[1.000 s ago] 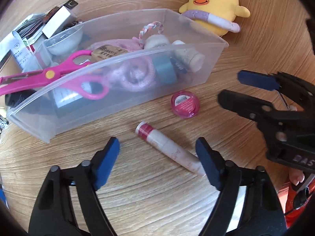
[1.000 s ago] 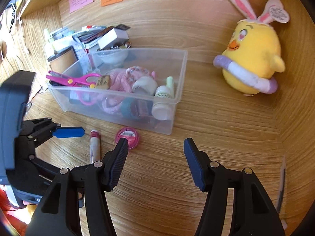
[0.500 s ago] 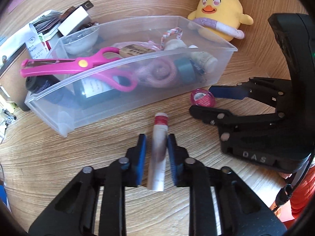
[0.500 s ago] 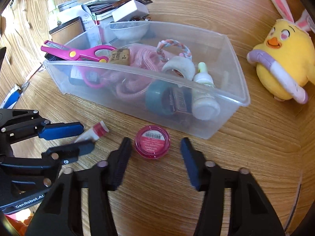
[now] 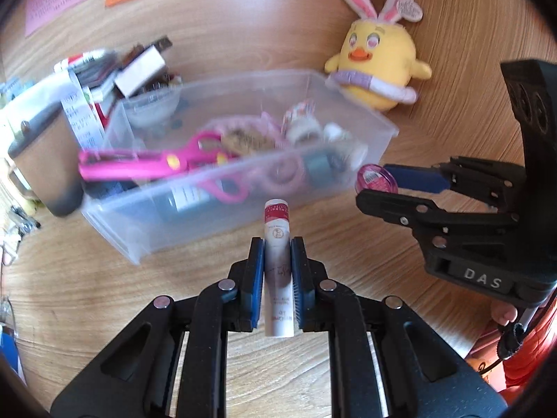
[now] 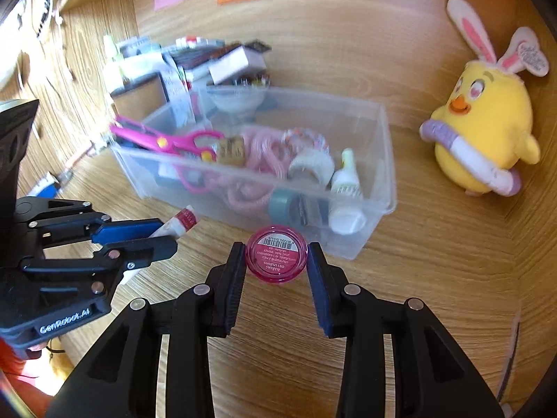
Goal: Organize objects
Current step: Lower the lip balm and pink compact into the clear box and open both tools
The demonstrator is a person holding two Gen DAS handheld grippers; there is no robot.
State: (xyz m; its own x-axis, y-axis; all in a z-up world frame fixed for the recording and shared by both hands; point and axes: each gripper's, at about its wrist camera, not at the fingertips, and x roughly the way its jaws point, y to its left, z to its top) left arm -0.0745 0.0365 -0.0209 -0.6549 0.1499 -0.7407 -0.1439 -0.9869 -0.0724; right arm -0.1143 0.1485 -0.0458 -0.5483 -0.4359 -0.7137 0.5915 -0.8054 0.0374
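My left gripper (image 5: 276,244) is shut on a white tube with a red cap (image 5: 276,240) and holds it above the wooden desk, cap pointing at the clear plastic bin (image 5: 243,181). The left gripper also shows in the right wrist view (image 6: 139,233) with the tube (image 6: 179,223). My right gripper (image 6: 276,259) is shut on a small round pink jar (image 6: 276,259), lifted in front of the bin (image 6: 348,240). The right gripper also shows in the left wrist view (image 5: 400,188) with the jar (image 5: 376,179).
The bin holds pink scissors (image 6: 163,141), pink cord, tape rolls and a small bottle (image 6: 346,188). A yellow plush chick (image 6: 484,139) stands at the right against the wooden back wall. Boxes and papers (image 6: 195,62) are stacked behind the bin's left end.
Both grippers have closed on their objects and lifted them off the desk: the left took the tube, the right took the pink jar. Both views now look from higher up.
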